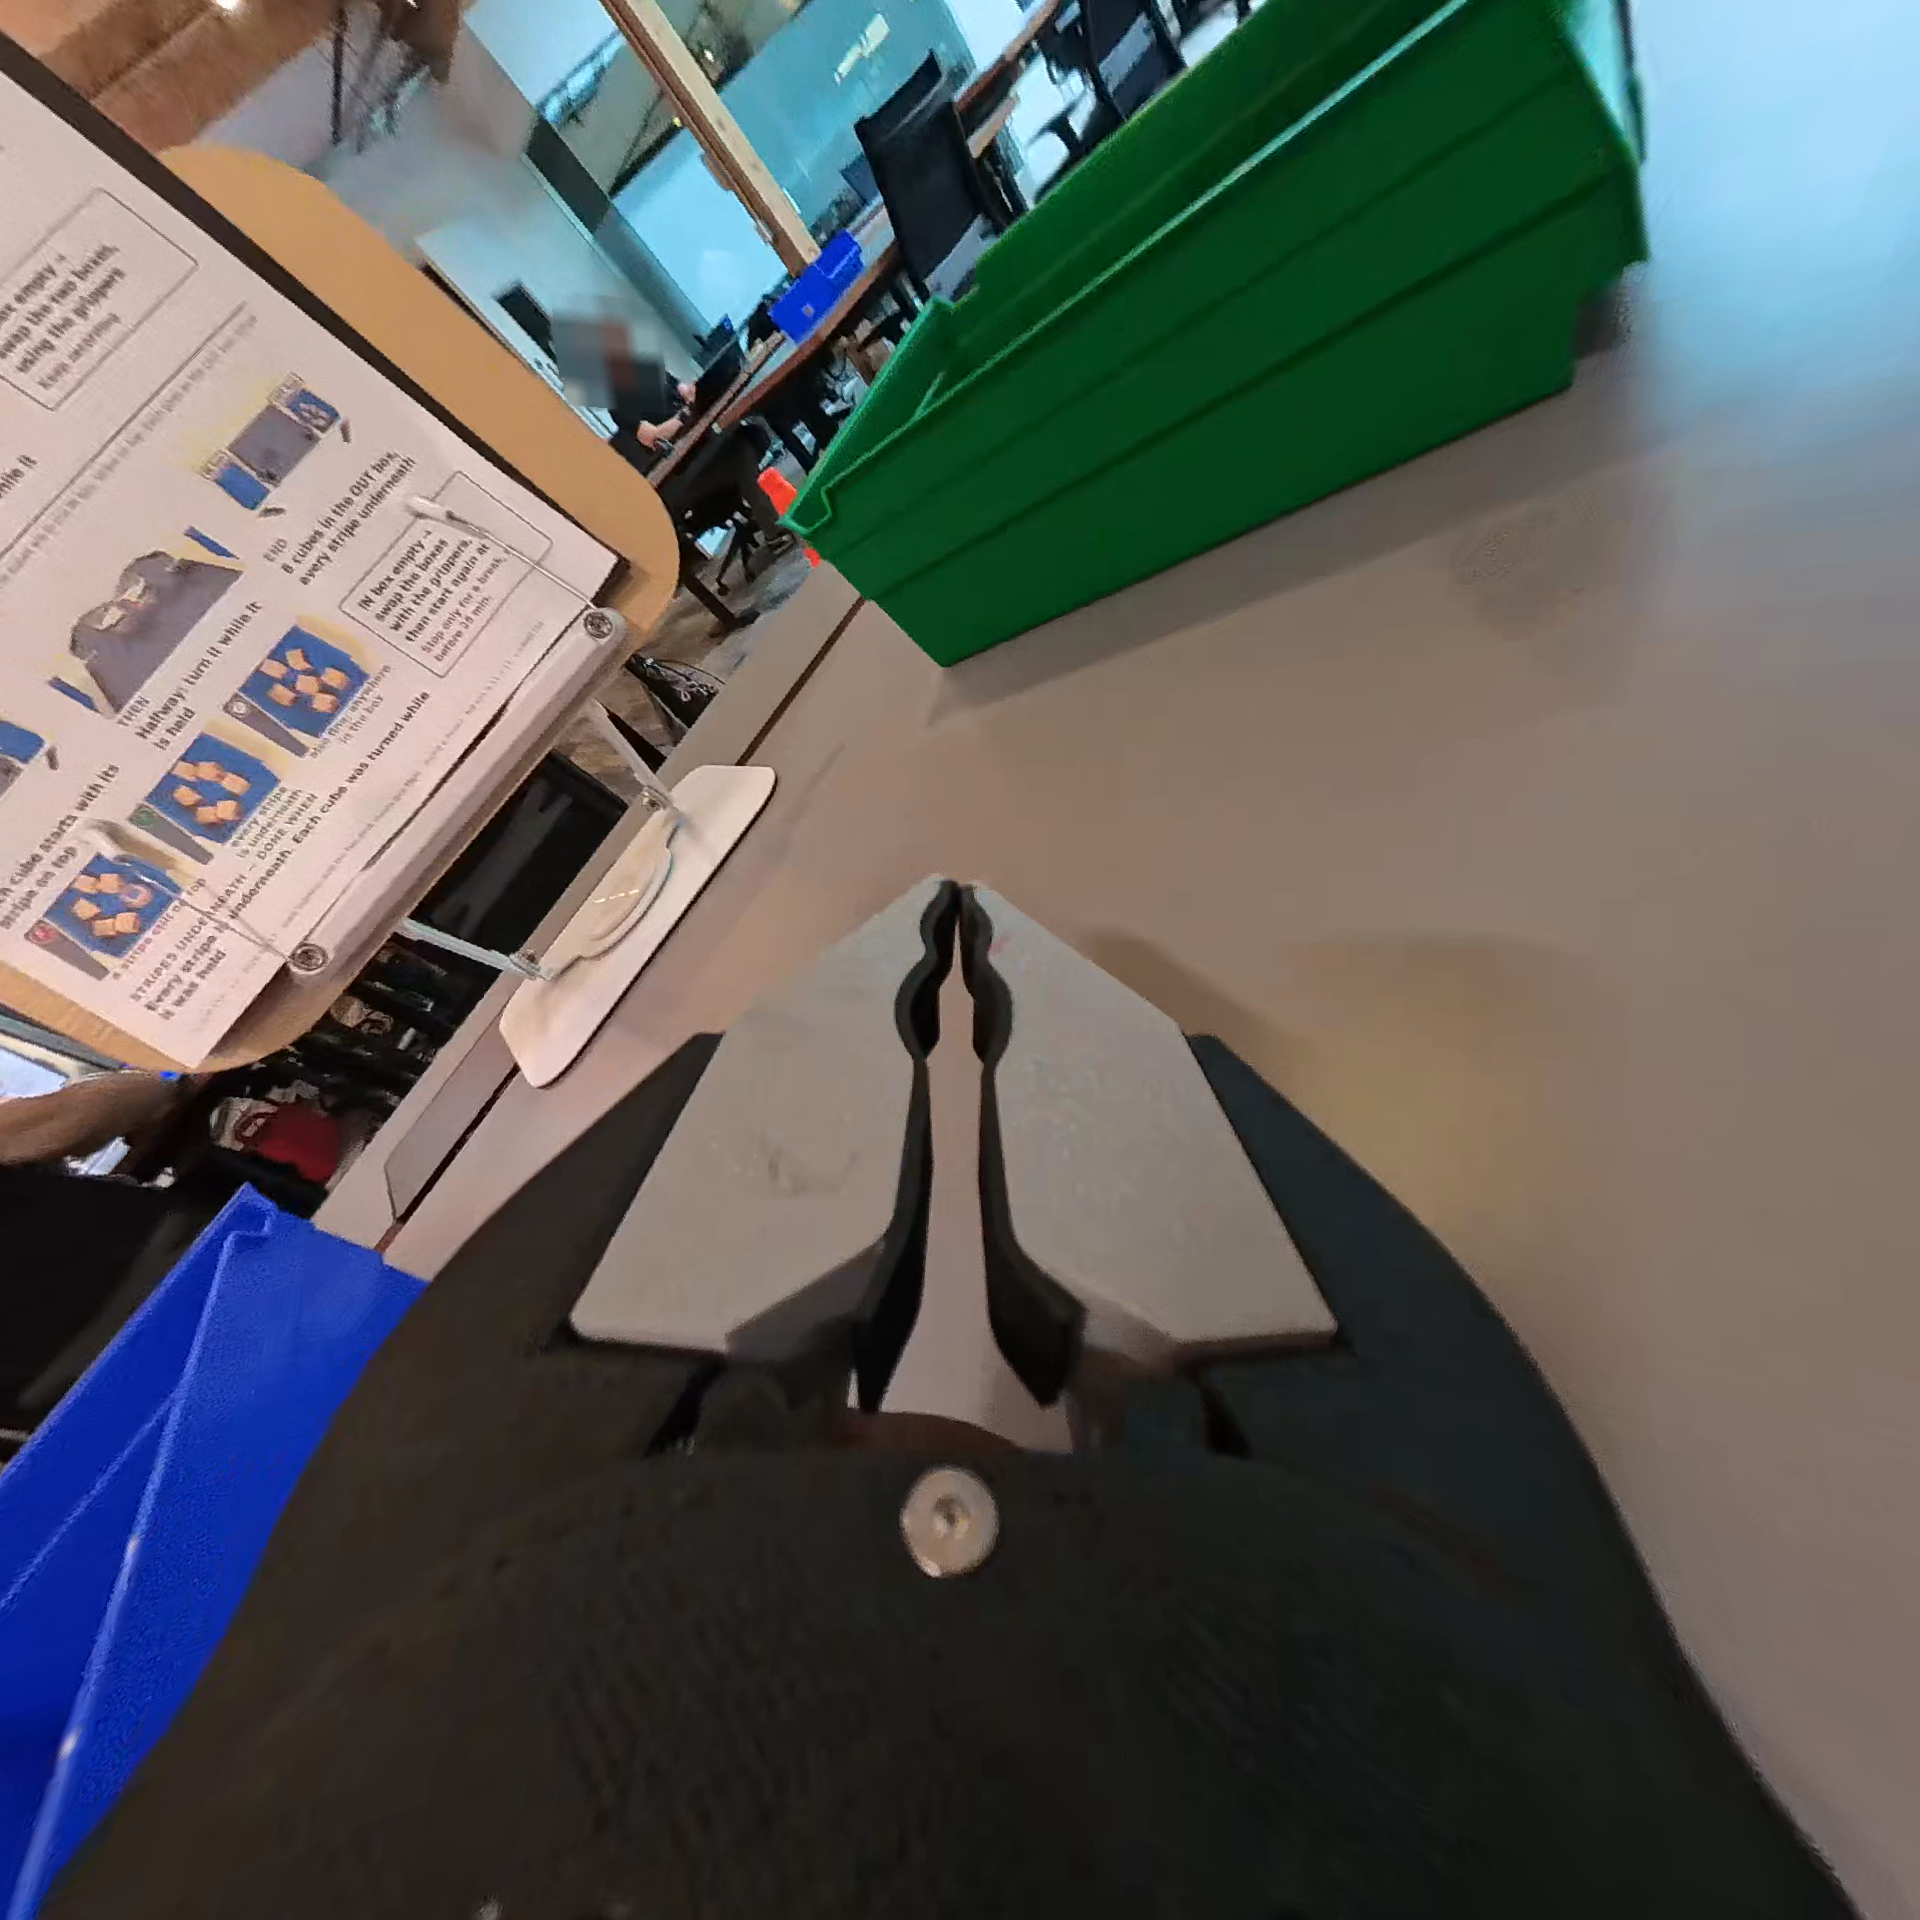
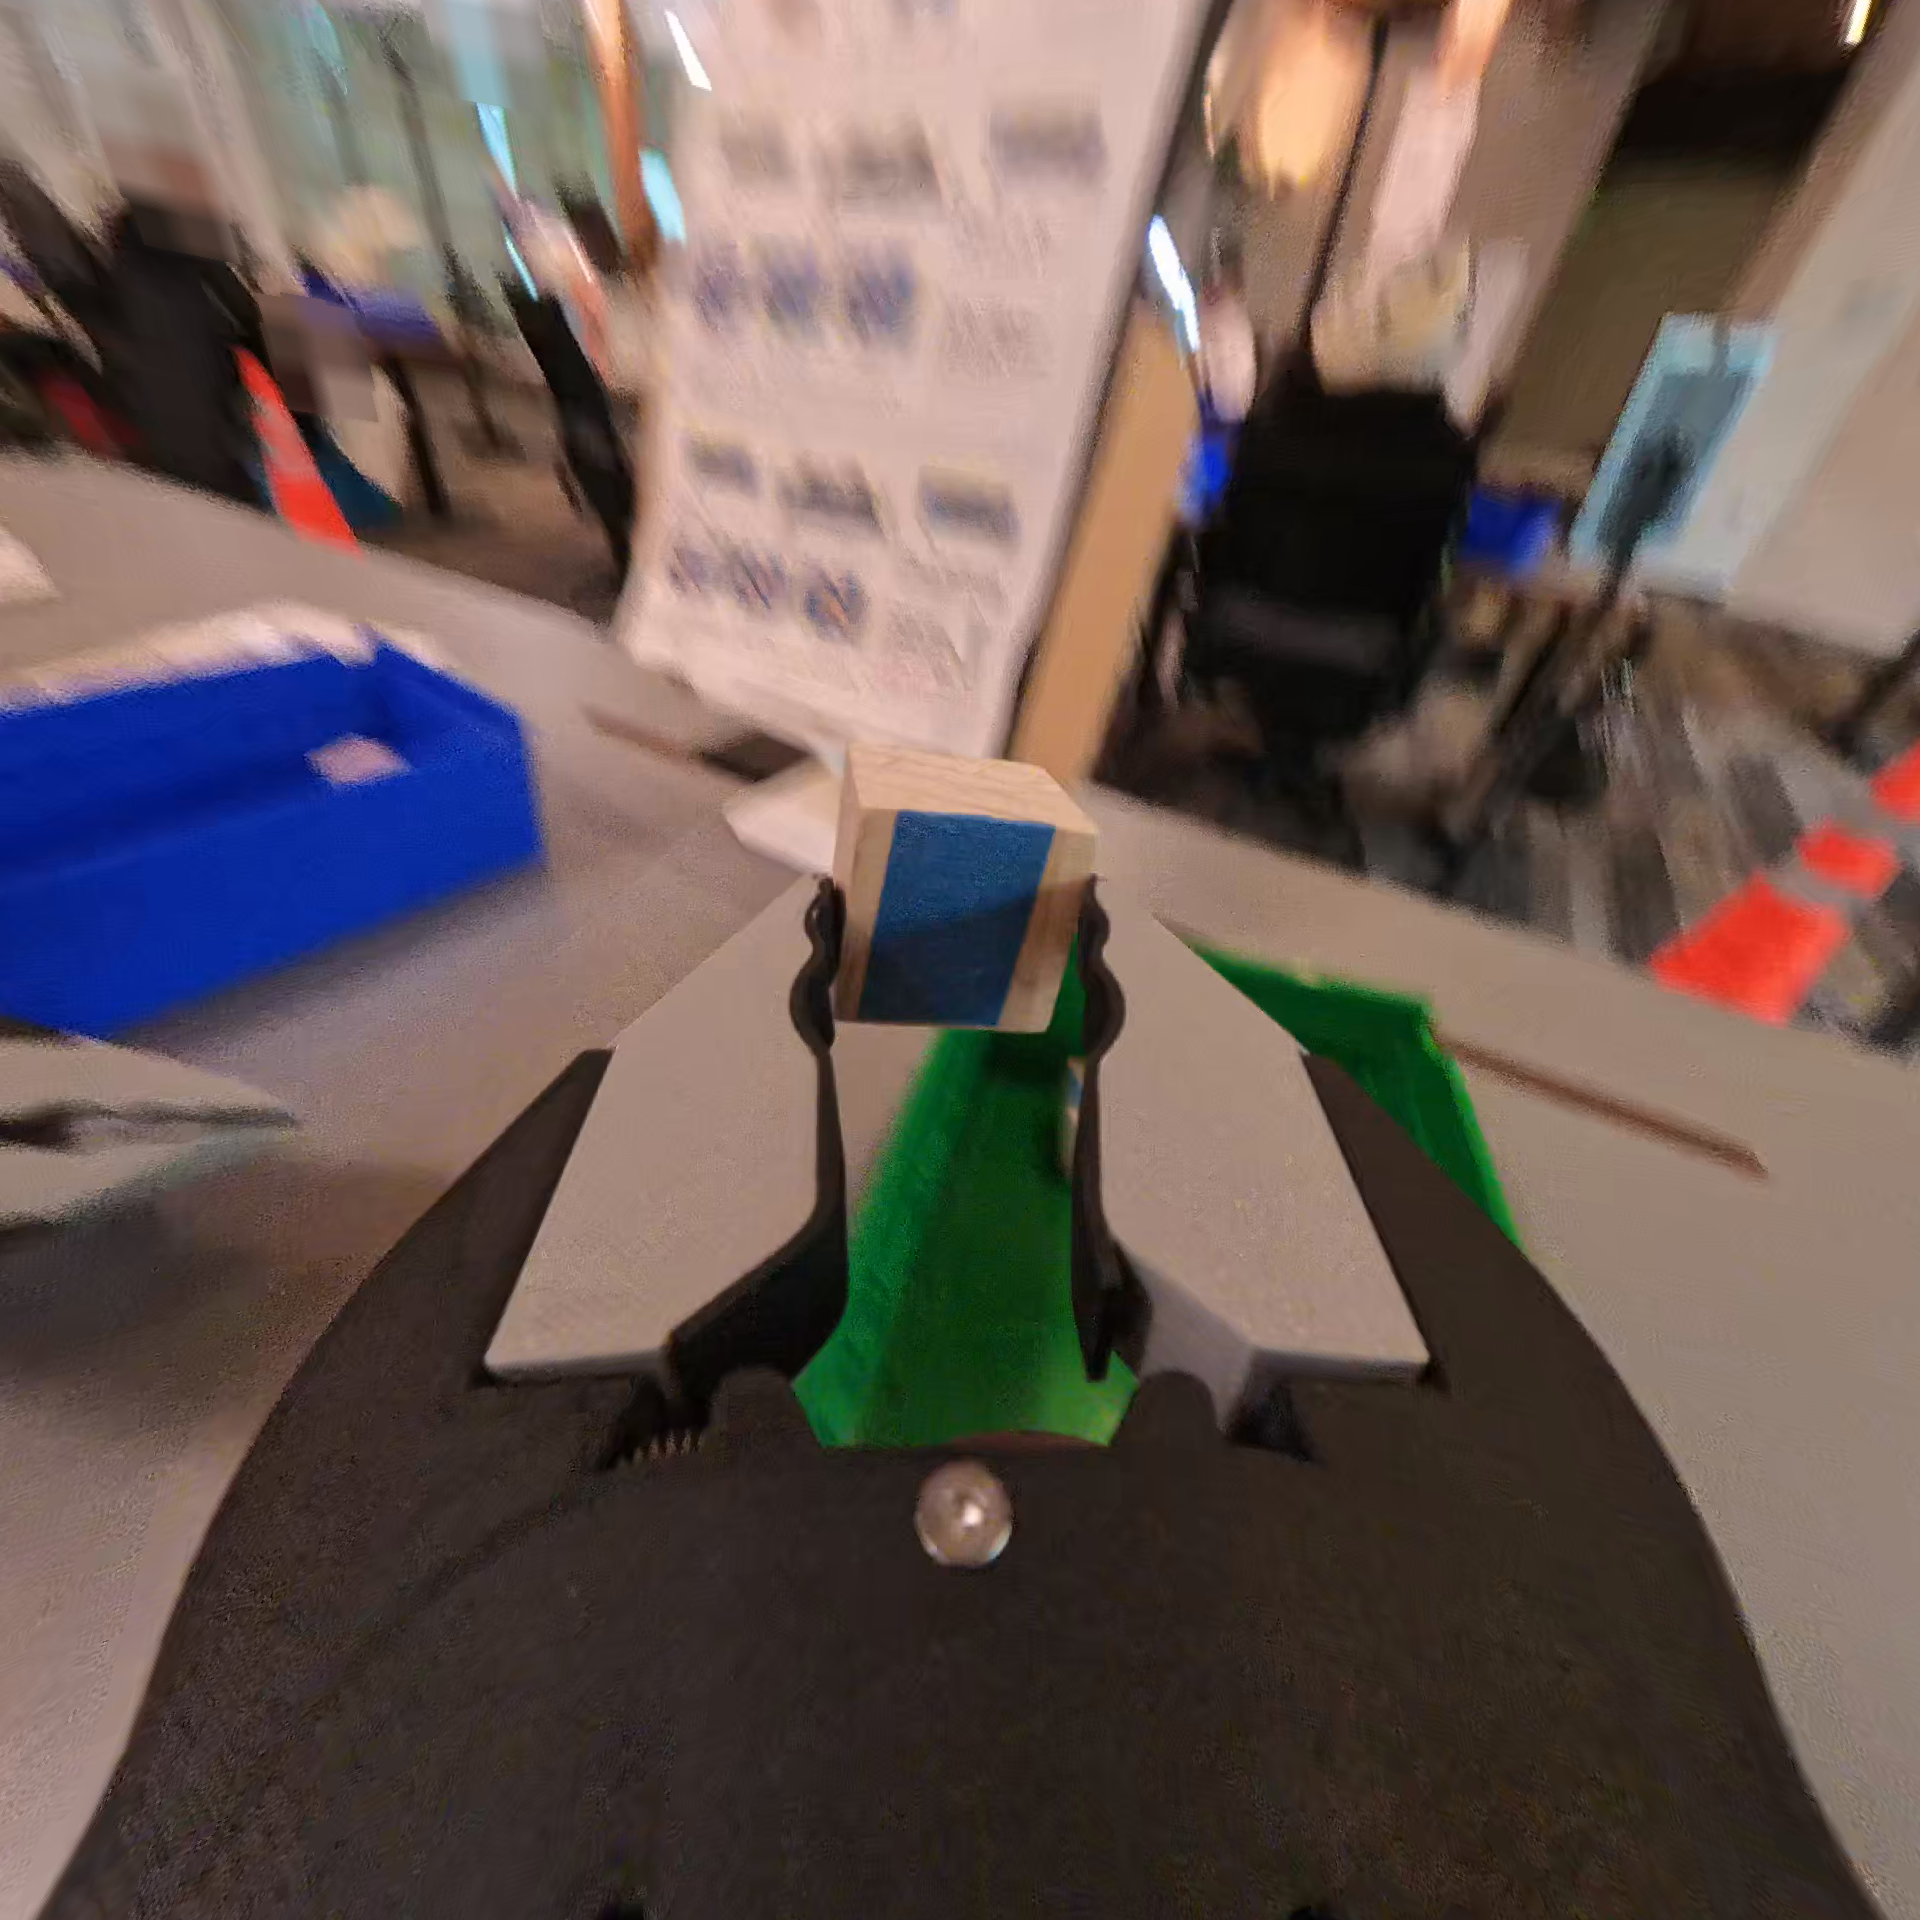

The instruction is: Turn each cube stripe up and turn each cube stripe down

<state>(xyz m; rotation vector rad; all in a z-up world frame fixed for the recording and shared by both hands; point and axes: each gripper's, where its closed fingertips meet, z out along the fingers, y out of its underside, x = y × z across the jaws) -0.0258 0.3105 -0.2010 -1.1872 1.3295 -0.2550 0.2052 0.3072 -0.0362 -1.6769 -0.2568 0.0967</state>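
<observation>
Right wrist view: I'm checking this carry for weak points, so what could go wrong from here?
1. The right gripper pinches the wooden cube only at its fingertips; the cube sits tilted and could twist or slip out.
2. The background is motion-blurred, which suggests a fast swing that could shake it loose over the green bin.
3. The left gripper is shut and off beside the blue bin, so it likely couldn't catch the cube.

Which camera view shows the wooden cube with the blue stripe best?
The right wrist view. There the wooden cube with the blue stripe sits sharp and central, clamped in the right gripper, its stripe facing the camera. The left wrist view shows no cube, only the closed left gripper over the grey table.
</observation>
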